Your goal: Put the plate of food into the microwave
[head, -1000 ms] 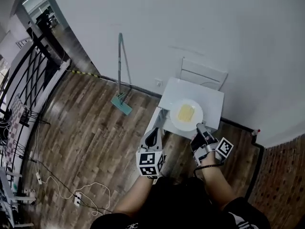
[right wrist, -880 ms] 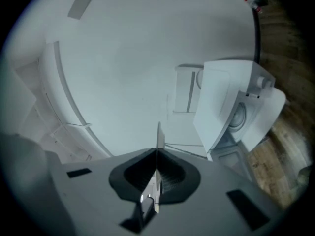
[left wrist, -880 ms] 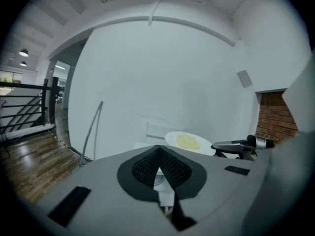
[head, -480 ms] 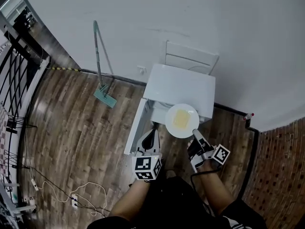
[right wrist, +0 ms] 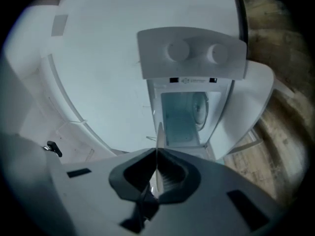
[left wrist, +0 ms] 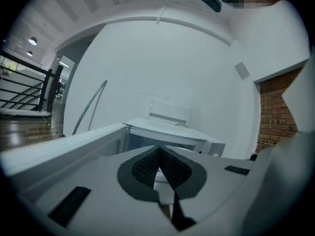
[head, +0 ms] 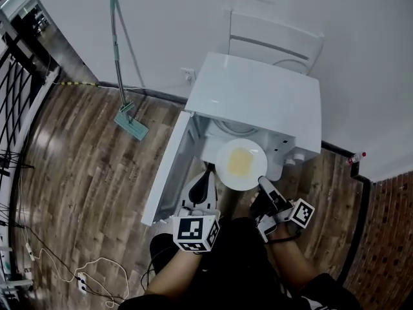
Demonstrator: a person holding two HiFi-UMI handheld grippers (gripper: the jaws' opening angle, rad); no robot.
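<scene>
Plate w/ yellow food clamped by R gripper before open microwave; we see L gripper clenched, empty.

reaches forward and down with both arms, left forearm and right forearm bare. holds the left gripper pointing straight ahead, its marker cube facing up. keeps that gripper's jaws pressed together, ribbed pads meeting in a point with nothing between them. angles the right gripper slightly inward toward the left one, its own marker cube tipped to the outer side. clamps the right jaws on the thin rim of the plate, seen edge-on between the pads.
</scene>
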